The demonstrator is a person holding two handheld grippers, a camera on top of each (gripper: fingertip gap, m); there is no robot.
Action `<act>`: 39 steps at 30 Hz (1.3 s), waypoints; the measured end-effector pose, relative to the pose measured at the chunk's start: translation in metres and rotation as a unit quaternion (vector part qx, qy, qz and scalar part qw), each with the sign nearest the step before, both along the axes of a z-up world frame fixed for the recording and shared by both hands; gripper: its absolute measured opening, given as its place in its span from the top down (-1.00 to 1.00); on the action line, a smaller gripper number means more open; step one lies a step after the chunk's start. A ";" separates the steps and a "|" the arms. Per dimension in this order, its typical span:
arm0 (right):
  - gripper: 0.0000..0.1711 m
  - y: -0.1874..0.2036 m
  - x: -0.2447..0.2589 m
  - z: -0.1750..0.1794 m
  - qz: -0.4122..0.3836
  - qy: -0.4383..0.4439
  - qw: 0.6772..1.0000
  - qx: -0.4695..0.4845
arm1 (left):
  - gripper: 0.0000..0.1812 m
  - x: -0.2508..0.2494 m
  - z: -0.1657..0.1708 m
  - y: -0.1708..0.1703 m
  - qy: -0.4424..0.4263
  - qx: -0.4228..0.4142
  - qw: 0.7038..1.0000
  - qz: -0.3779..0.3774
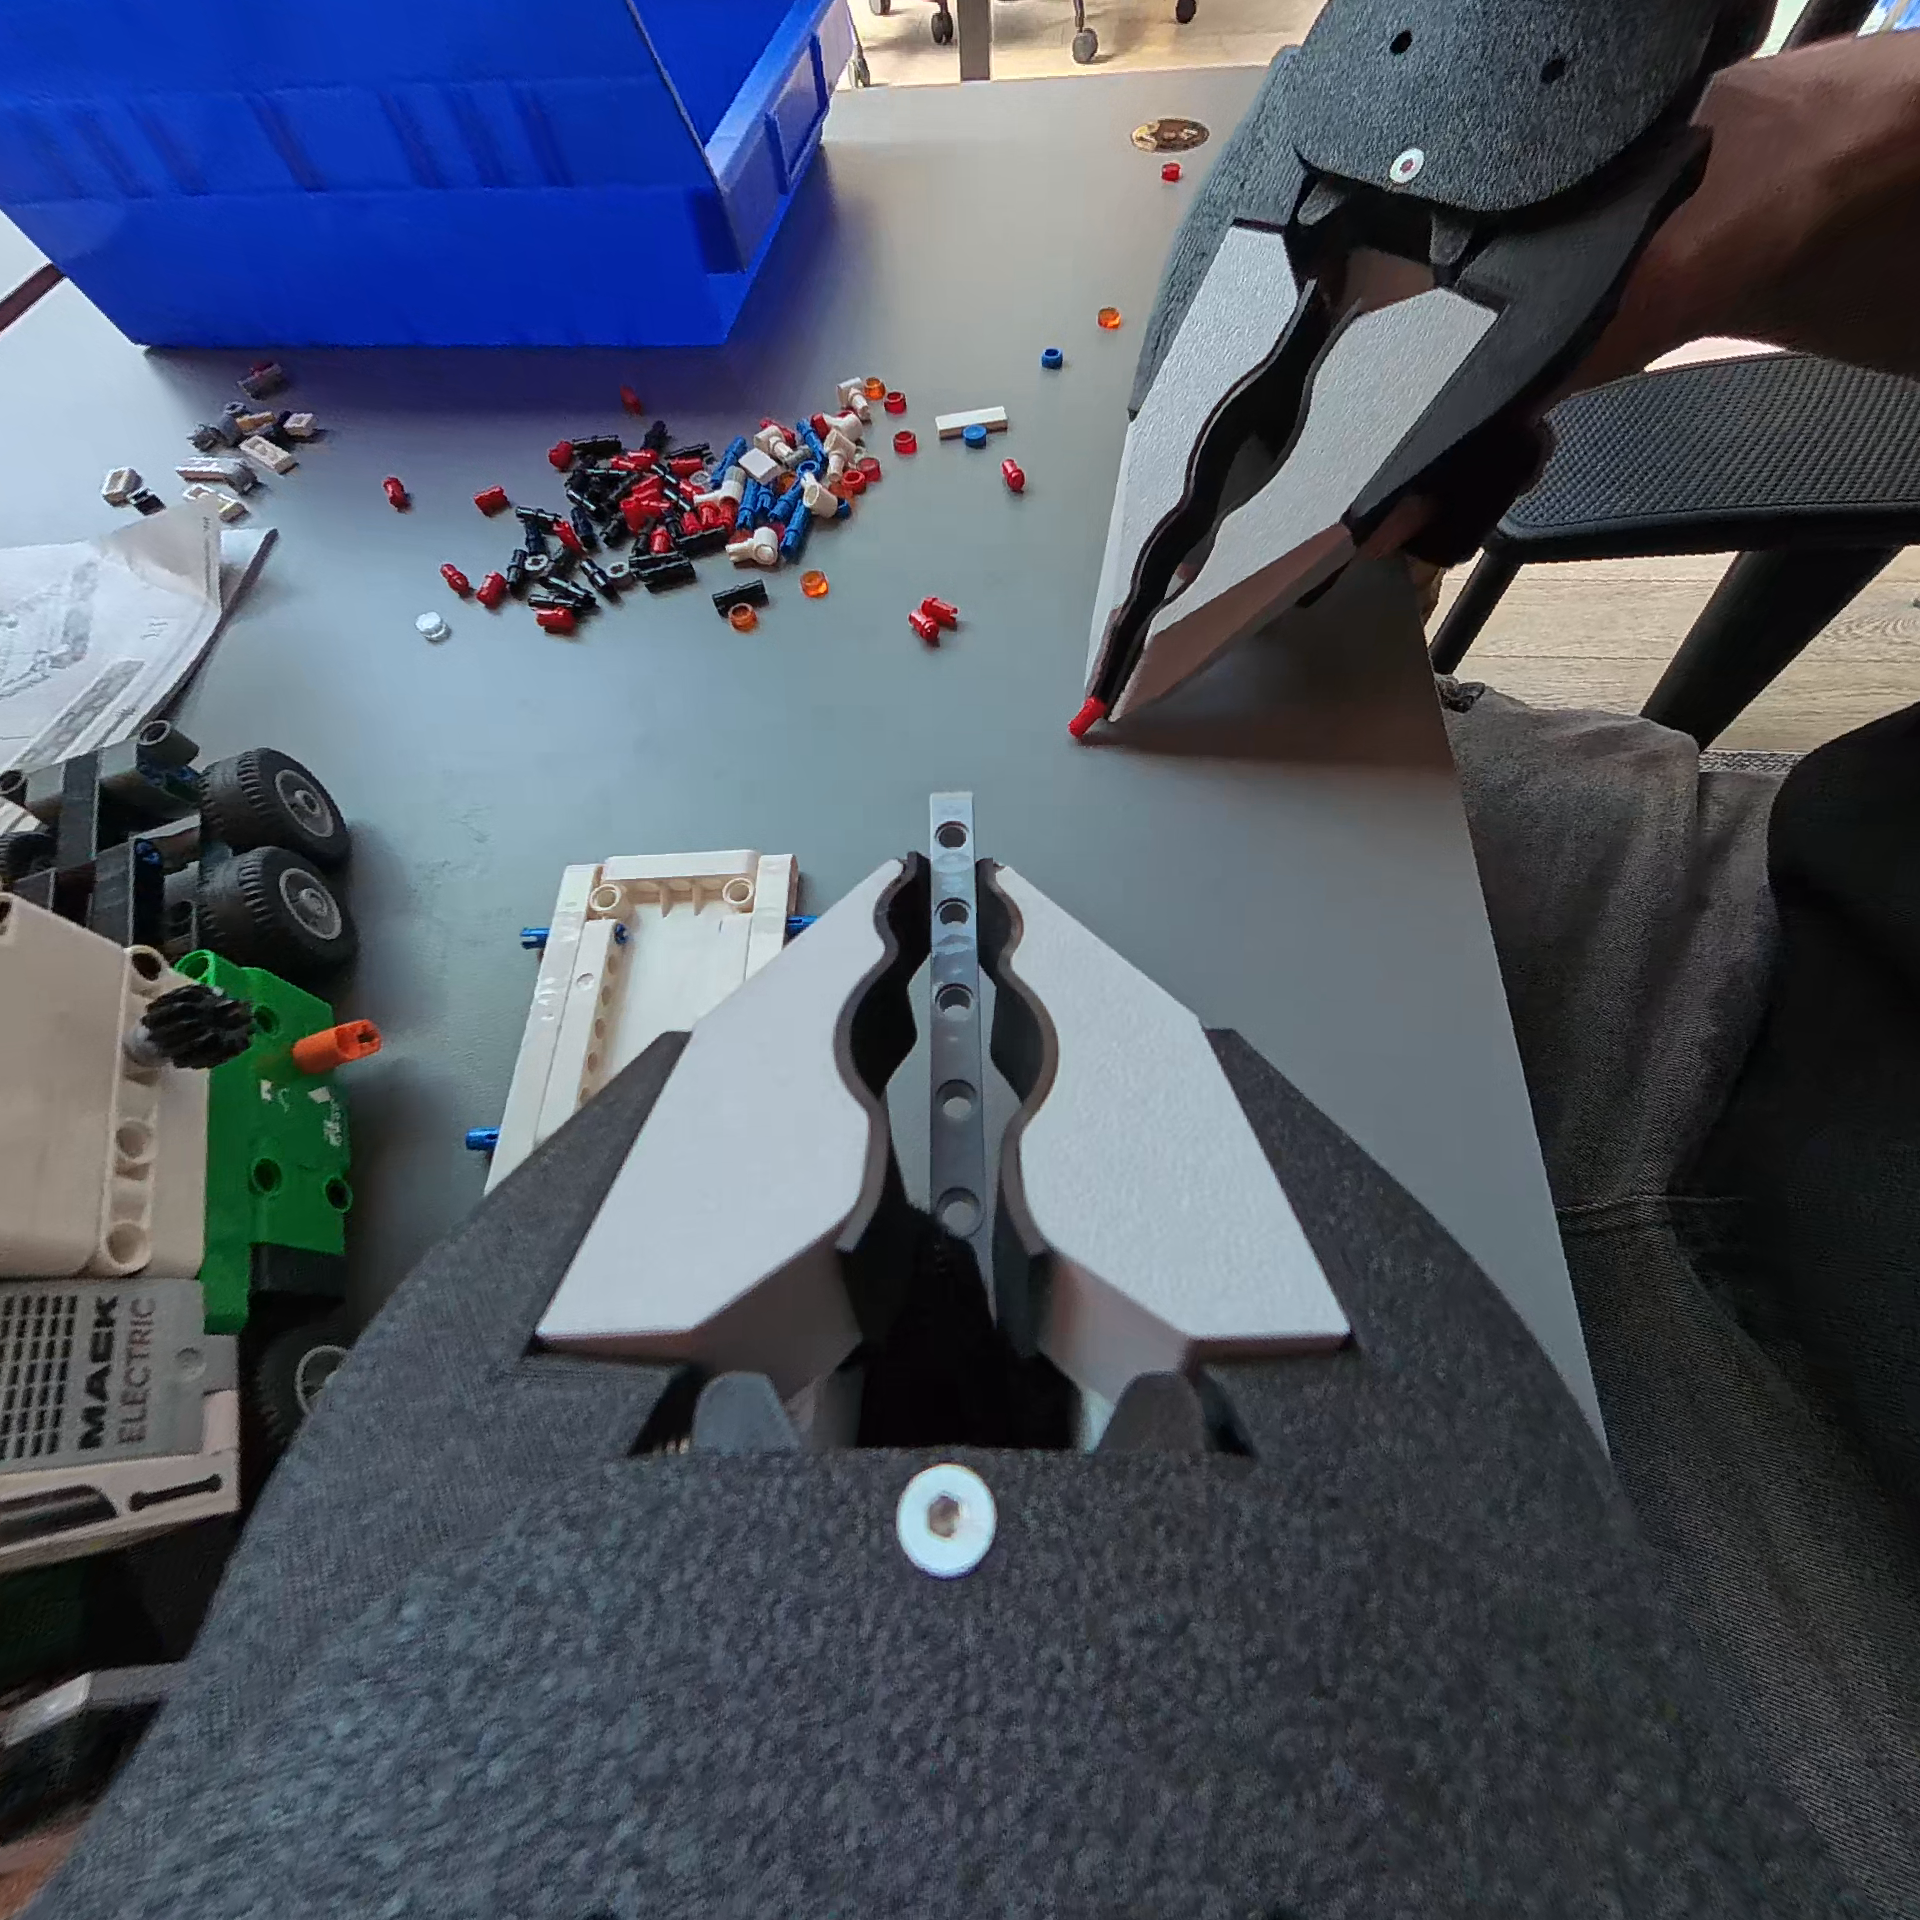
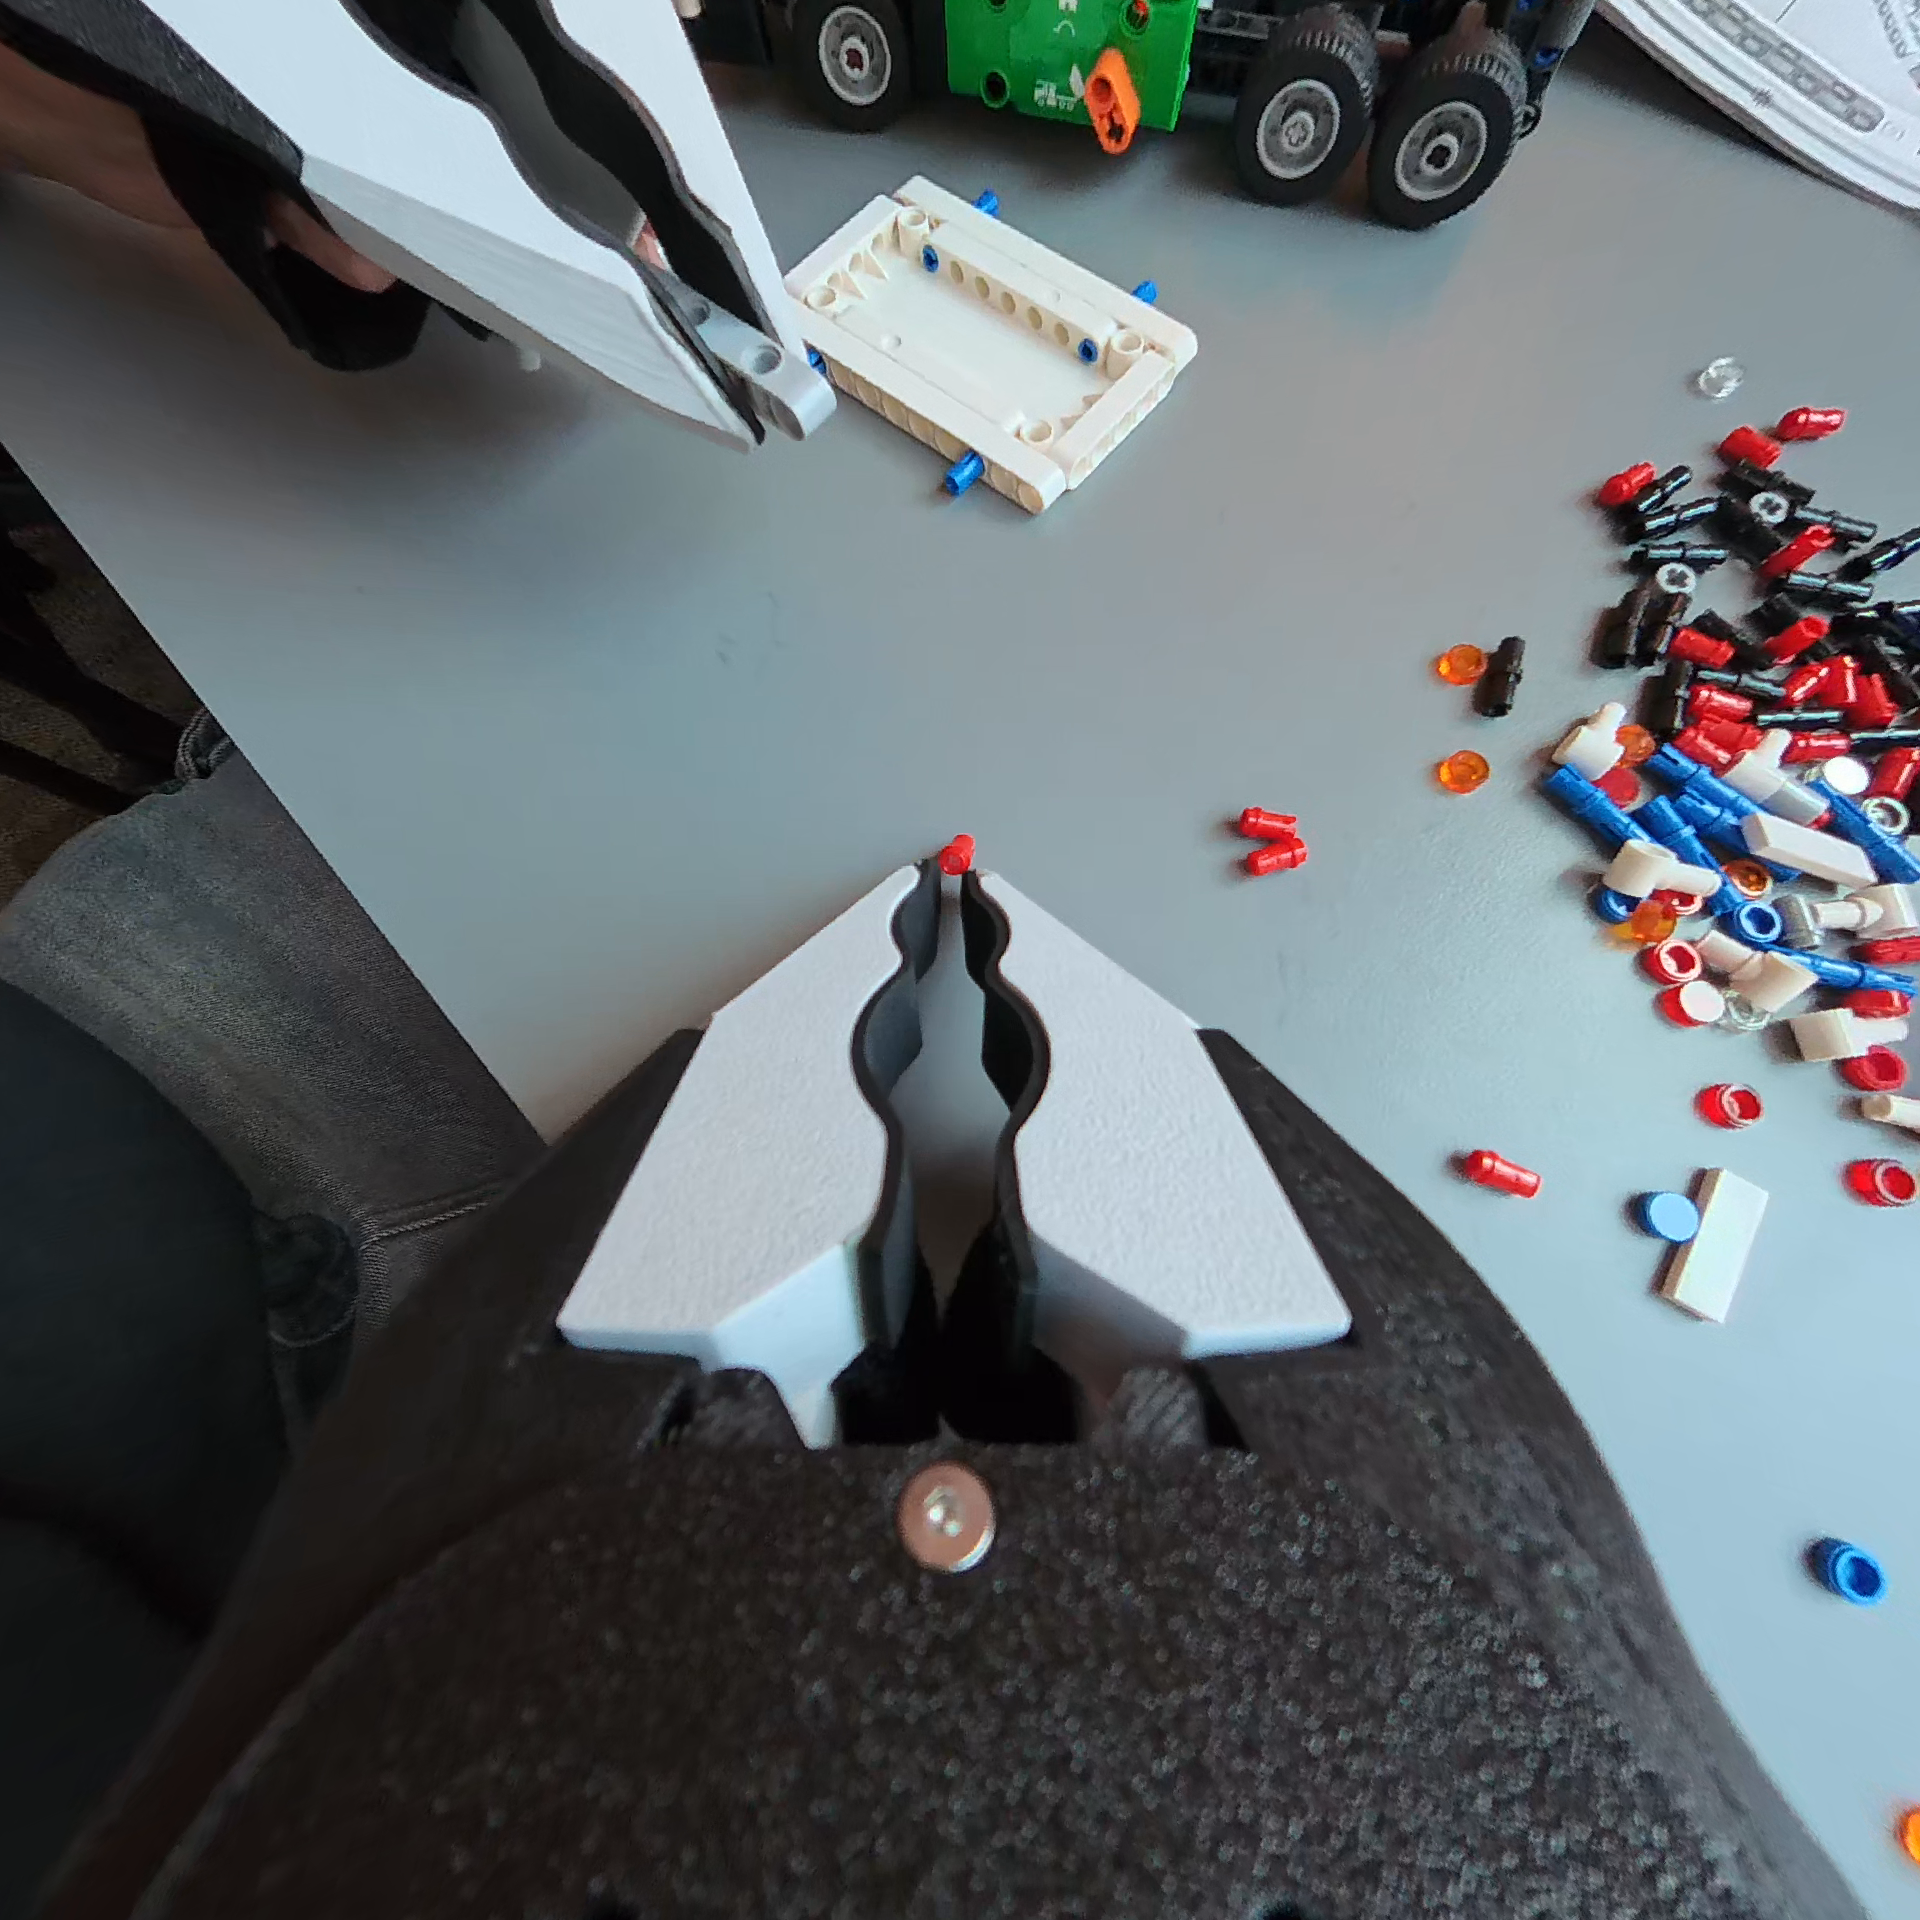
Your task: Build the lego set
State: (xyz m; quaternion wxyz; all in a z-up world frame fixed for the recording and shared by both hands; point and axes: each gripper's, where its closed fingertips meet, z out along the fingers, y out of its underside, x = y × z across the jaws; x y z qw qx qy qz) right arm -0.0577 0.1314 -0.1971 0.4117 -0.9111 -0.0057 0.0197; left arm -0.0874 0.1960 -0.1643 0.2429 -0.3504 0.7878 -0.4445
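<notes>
I held the left gripper (image 1: 951, 868) clamped on a grey beam (image 1: 956, 997), gripped along its length with one holed end projecting past the tips toward 12 o'clock. The right gripper (image 2: 951, 883) was closed on a red pin (image 2: 956, 854), held only by its rear end at the very tips. In the left wrist view that pin (image 1: 1086, 717) sat at 1 o'clock of the beam, close to the bench (image 1: 727, 748) or touching it; I could not tell which.

Judged risks from this state:

1. Pin ejection. The grip covered little of the pin. Any side load during insertion could have rotated it or shot it out.
2. Misalignment. Pin axis and beam hole were not lined up. A skewed approach would have jammed the pin at the hole's rim.
3. Beam slip. Push force along the beam's length could have slid it back between the jaws.
4. Collision. The white frame (image 2: 992, 353) lay just beside the left gripper, at 7 o'clock of the truck (image 2: 1143, 94). A sweep could have knocked it.
5. Lost part. A dropped pin could have rolled into the loose pile (image 2: 1766, 748) at 3 o'clock.
</notes>
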 end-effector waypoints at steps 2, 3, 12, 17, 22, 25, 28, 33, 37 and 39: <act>0.97 0.001 0.000 0.000 0.000 -0.005 1.000 -0.002 | 0.93 0.000 0.000 0.000 0.000 0.000 1.000 0.000; 0.97 0.001 0.000 -0.001 -0.001 -0.005 1.000 -0.004 | 0.93 0.000 0.000 0.000 0.000 0.000 1.000 -0.001; 0.89 -0.010 0.000 -0.001 0.005 0.002 0.999 -0.032 | 0.93 -0.001 -0.001 -0.002 -0.001 0.004 1.000 -0.006; 0.89 -0.009 0.004 0.002 -0.019 -0.002 0.999 -0.031 | 0.93 -0.001 -0.001 -0.002 0.001 0.005 1.000 -0.007; 0.89 -0.005 0.001 -0.002 -0.029 -0.009 0.999 -0.030 | 0.93 -0.002 -0.001 -0.003 0.000 0.006 1.000 -0.009; 0.88 -0.003 -0.001 -0.002 -0.032 -0.002 0.999 -0.024 | 0.93 -0.002 -0.001 -0.003 0.001 0.007 1.000 -0.009; 0.84 -0.001 -0.005 -0.001 -0.043 0.001 0.999 -0.019 | 0.93 -0.002 -0.002 -0.003 0.001 0.006 1.000 -0.009; 0.85 0.002 -0.002 -0.002 -0.084 -0.019 0.996 -0.012 | 0.93 -0.002 -0.002 -0.003 0.000 0.009 1.000 -0.010; 0.93 0.003 0.000 -0.002 -0.097 -0.032 0.995 -0.003 | 0.93 -0.002 -0.002 -0.003 0.001 0.010 1.000 -0.010; 0.94 0.002 0.000 -0.003 -0.095 -0.038 0.995 -0.001 | 0.93 -0.002 -0.002 -0.003 0.001 0.009 1.000 -0.010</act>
